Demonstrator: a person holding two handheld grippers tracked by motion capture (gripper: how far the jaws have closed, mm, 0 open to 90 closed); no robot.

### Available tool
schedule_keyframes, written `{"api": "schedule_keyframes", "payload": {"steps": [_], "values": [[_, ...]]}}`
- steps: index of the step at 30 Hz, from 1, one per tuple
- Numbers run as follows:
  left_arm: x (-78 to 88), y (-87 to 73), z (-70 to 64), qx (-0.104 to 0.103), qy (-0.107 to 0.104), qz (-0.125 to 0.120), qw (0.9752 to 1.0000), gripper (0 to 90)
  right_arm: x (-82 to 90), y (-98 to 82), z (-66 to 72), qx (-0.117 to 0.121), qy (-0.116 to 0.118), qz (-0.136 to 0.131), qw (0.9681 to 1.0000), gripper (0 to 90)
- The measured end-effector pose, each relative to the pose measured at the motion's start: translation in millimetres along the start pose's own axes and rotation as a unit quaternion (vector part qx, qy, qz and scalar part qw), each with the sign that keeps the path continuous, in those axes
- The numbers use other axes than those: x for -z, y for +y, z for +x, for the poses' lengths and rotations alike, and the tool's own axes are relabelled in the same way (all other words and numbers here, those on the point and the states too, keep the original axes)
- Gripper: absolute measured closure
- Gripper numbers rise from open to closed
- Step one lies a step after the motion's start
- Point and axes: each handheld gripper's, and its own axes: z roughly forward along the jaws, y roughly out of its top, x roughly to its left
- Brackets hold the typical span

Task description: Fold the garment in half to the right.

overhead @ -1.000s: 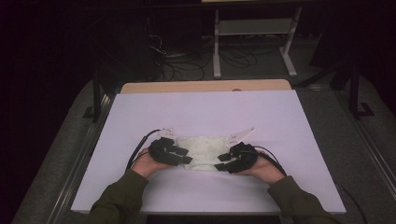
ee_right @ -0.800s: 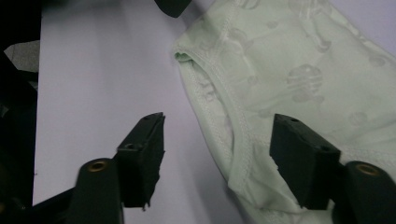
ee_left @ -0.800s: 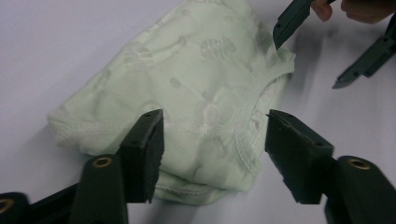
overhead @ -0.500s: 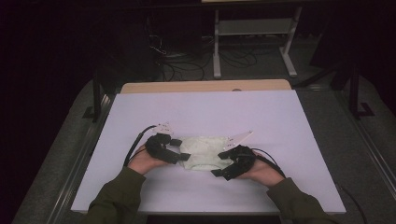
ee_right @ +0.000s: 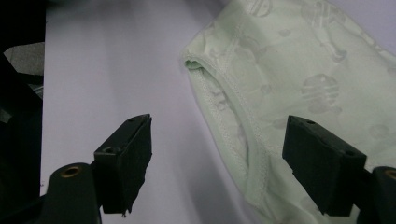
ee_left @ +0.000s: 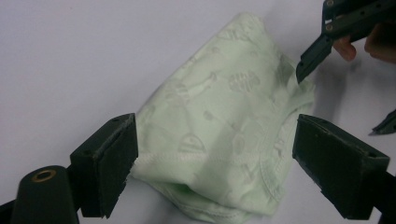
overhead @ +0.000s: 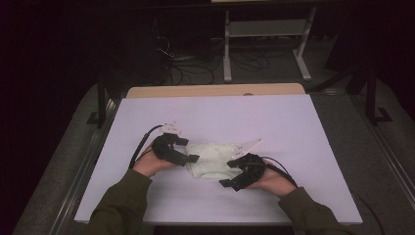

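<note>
Left tool [overhead: 182, 149] is held at 9 o'clock of the garment, jaws spread wide, nothing clamped. In the left gripper view [ee_left: 212, 161] both black pads are seen apart with the hemmed edge of the pale green garment [ee_left: 229, 135] lying between them; whether the pads touch the fabric cannot be told. Left hand [overhead: 149, 164] is wrapped around the tool body, an olive sleeve [overhead: 122, 205] is seen behind it, and a black cable [overhead: 142, 144] is looped off toward 10 o'clock.

Garment [overhead: 211, 159] is bunched on the white worktop [overhead: 220, 115], toward the 6 o'clock half and near centre, between the two tools. A faint printed pattern and stitched hems are seen on it; a folded double layer is shown at its near edge in the left gripper view.

Right tool [overhead: 240, 171] is placed at 4 o'clock of the garment, jaws also wide apart, gripping nothing. In the right gripper view [ee_right: 217, 156] the left pad is seen over bare worktop and the right pad over the fabric [ee_right: 299, 74], with the stitched hem running between them. Right hand [overhead: 271, 181] is held around the tool. The right tool's jaw tip [ee_left: 310, 60] is seen at 2 o'clock in the left gripper view, just at the garment's far edge.
</note>
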Motion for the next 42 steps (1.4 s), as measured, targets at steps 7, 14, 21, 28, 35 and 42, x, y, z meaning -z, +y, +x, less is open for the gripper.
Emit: {"api": "schedule_keyframes", "payload": {"steps": [7,14,21,28,35,42], "values": [[-0.1,7.8,8.0,-0.002,0.006,-0.011,0.9999,10.6,-2.2,0.0,1.5,0.001,0.0,0.003,1.0,22.7],[-6.6,12.9,24.3,0.006,0.02,-0.007,0.9998,1.7,-2.8,-0.2,1.0,0.0,-0.002,0.004,1.0,22.8],[-11.1,15.1,40.1,0.012,0.029,-0.009,0.9995,0.0,-3.6,-0.8,0.4,-0.001,-0.003,0.006,1.0,22.8],[-16.0,8.1,52.2,0.022,0.051,0.002,0.9985,0.0,-3.9,-0.9,0.5,0.0,-0.005,0.006,1.0,22.8],[-20.5,0.3,60.6,0.022,0.065,0.018,0.9975,0.0,-4.5,-0.9,0.9,0.0,-0.005,0.007,1.0,22.8],[-25.1,-5.2,65.2,0.025,0.076,0.032,0.9963,0.0,-4.6,-1.0,0.7,0.001,-0.005,0.007,1.0,22.9]]}}
